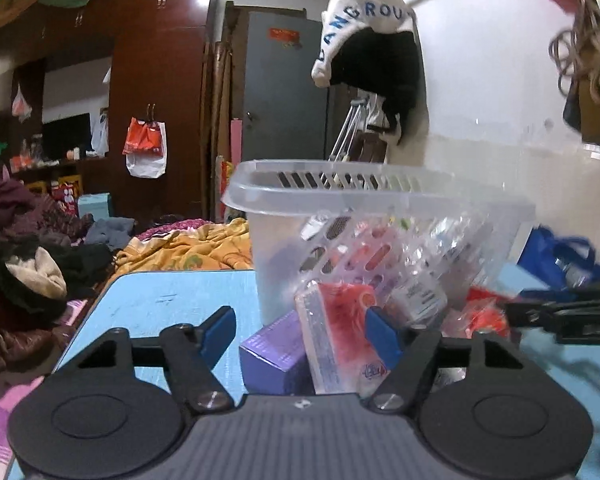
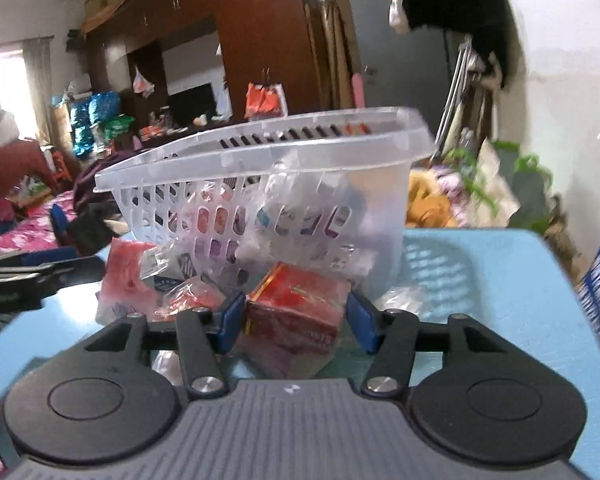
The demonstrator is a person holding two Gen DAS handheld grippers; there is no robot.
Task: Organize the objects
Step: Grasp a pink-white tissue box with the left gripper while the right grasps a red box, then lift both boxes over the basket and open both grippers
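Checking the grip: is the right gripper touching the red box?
Touching. The right wrist view shows the right gripper with its left pad pressed against the red box.

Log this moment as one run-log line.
left gripper: open, purple box and tissue pack between fingers | right gripper: open around red box | basket: on table, partly filled

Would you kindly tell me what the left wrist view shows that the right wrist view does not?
Only the left wrist view shows the purple box lying on the table between the open left claw's fingers, beside the pink-and-clear packet. Only the right wrist view shows the red box sitting between the right claw's blue pads; contact is unclear. Both views share the clear slotted basket holding packets and the blue table.
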